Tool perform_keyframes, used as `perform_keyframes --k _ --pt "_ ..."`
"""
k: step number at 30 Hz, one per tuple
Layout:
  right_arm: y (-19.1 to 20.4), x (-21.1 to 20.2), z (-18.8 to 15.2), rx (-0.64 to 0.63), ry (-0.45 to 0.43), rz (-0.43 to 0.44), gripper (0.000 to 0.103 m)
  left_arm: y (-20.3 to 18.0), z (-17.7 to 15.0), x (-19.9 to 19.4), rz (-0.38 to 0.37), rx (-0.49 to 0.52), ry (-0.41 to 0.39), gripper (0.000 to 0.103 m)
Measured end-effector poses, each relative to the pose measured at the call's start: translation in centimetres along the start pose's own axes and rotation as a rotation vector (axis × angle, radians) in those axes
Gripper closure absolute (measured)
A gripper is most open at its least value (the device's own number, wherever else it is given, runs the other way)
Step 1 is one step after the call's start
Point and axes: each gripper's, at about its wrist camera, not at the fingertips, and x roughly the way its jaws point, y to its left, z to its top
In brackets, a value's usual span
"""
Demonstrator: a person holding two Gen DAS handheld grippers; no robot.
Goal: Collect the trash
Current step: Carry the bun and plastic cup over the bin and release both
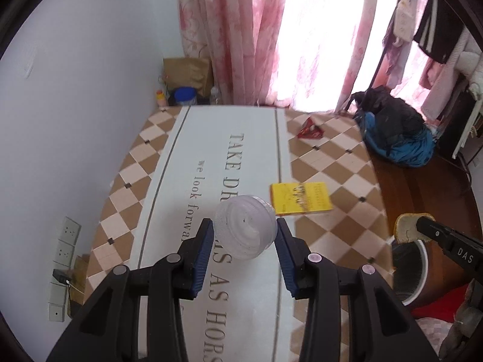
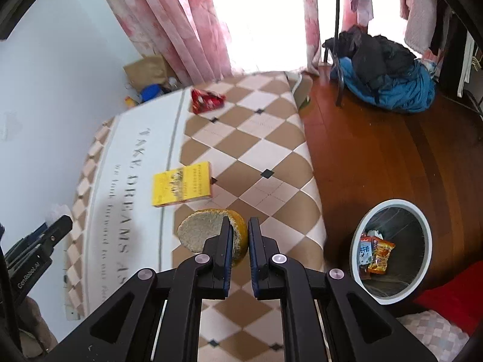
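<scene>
My left gripper (image 1: 244,224) is shut on a clear plastic cup (image 1: 245,235), held on its side above the checked cloth (image 1: 329,163). My right gripper (image 2: 240,221) is shut on a yellow fruit peel (image 2: 196,229) with a pale inside, also lifted off the cloth. The same peel (image 1: 404,229) shows at the right of the left wrist view, over the white-rimmed trash bin (image 1: 422,274). In the right wrist view the bin (image 2: 422,220) stands on the wooden floor to the right of the peel, with snack wrappers (image 2: 377,255) inside. A red wrapper (image 2: 206,99) lies at the cloth's far end.
A yellow book (image 2: 182,184) lies on the cloth near the middle. A heap of blue and black clothing (image 2: 389,69) sits on the floor at the far right. A paper bag (image 1: 187,72) and jars stand against the wall by the pink curtain (image 1: 241,30).
</scene>
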Motion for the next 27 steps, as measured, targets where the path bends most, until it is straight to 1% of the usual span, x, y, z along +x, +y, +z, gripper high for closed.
perform_keyframes --k 3,6,11,15,16,18,19,21,23,24,25,27 --pt "-1.1 -3.7 -0.5 0.001 -0.045 0.012 0.093 -1.5 -0.1 -2.3 -0.019 0.013 -0.028 0.066" --pt "-2.5 -6.7 -0.8 0.005 -0.087 0.001 0.093 -4.1 0.1 -4.8 -0.049 0.042 -0.062 0.066" --pt "-7.1 -12.2 -1.4 0.061 -0.154 0.011 0.093 -10.4 0.6 -8.1 -0.142 0.109 -0.104 0.066" --pt "-11.5 -15.8 -2.1 0.099 -0.197 -0.015 0.093 -16.3 0.8 -9.3 -0.232 0.16 -0.107 0.066" --pt "-12.6 -16.4 -2.2 0.112 -0.204 -0.02 0.093 -18.4 0.7 -9.3 -0.262 0.181 -0.1 0.066" --pt "-15.4 -17.6 -2.6 0.143 -0.214 -0.039 0.093 -21.1 0.4 -9.0 -0.298 0.206 -0.083 0.066" --pt "-17.4 -18.0 -3.0 0.166 -0.219 -0.055 0.093 -23.2 0.2 -8.6 -0.324 0.226 -0.066 0.066" --pt "-20.3 -18.3 -3.6 0.201 -0.215 -0.078 0.093 -25.8 -0.2 -7.7 -0.358 0.247 -0.037 0.066" --pt "-23.8 -18.0 -4.5 0.245 -0.197 -0.104 0.093 -29.3 -0.8 -5.6 -0.399 0.27 0.024 0.066" --pt "-25.7 -17.5 -5.0 0.268 -0.18 -0.114 0.093 -30.2 -1.1 -4.9 -0.414 0.276 0.045 0.066" --pt "-27.2 -17.0 -5.5 0.284 -0.165 -0.127 0.093 -31.9 -1.6 -3.2 -0.436 0.284 0.093 0.066" --pt "-29.9 -15.6 -6.4 0.319 -0.13 -0.141 0.093 -34.2 -2.4 -1.2 -0.447 0.306 0.151 0.066"
